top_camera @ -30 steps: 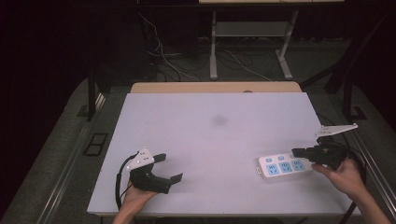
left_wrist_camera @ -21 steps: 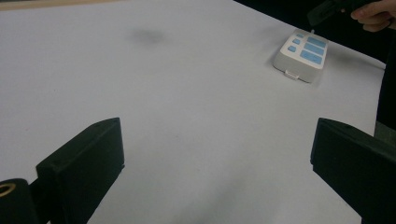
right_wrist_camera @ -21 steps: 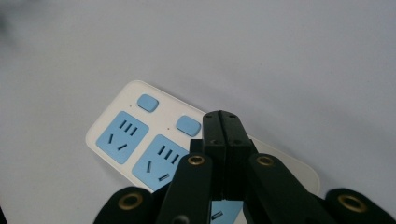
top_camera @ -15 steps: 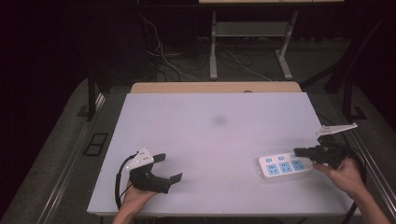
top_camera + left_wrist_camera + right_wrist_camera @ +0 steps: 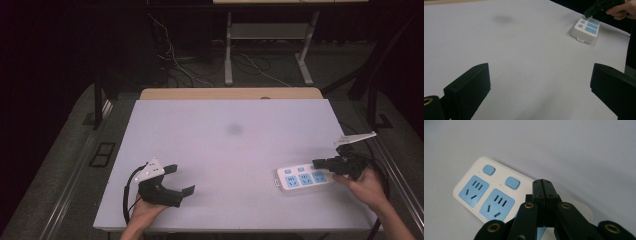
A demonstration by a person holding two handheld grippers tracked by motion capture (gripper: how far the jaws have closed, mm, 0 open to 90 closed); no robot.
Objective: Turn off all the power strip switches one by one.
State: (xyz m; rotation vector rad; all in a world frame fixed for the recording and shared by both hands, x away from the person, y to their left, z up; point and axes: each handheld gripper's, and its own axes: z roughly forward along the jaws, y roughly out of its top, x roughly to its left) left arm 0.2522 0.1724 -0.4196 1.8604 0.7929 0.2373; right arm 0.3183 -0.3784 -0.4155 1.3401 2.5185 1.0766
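Observation:
A white power strip (image 5: 303, 176) with blue sockets and blue switch buttons lies flat near the table's right edge. It also appears far off in the left gripper view (image 5: 586, 28). My right gripper (image 5: 316, 162) is shut with nothing between its jaws. Its tips (image 5: 545, 182) hang over the strip (image 5: 486, 192) at the row of buttons, just past the second button. Whether they touch it I cannot tell. My left gripper (image 5: 182, 179) rests at the table's front left, open and empty (image 5: 540, 68), aimed towards the strip.
The white table top (image 5: 230, 150) has a faint dark smudge (image 5: 234, 129) near its middle. A wooden strip (image 5: 230, 93) runs along the far edge. Table legs and loose cables (image 5: 250, 62) lie on the dark floor beyond.

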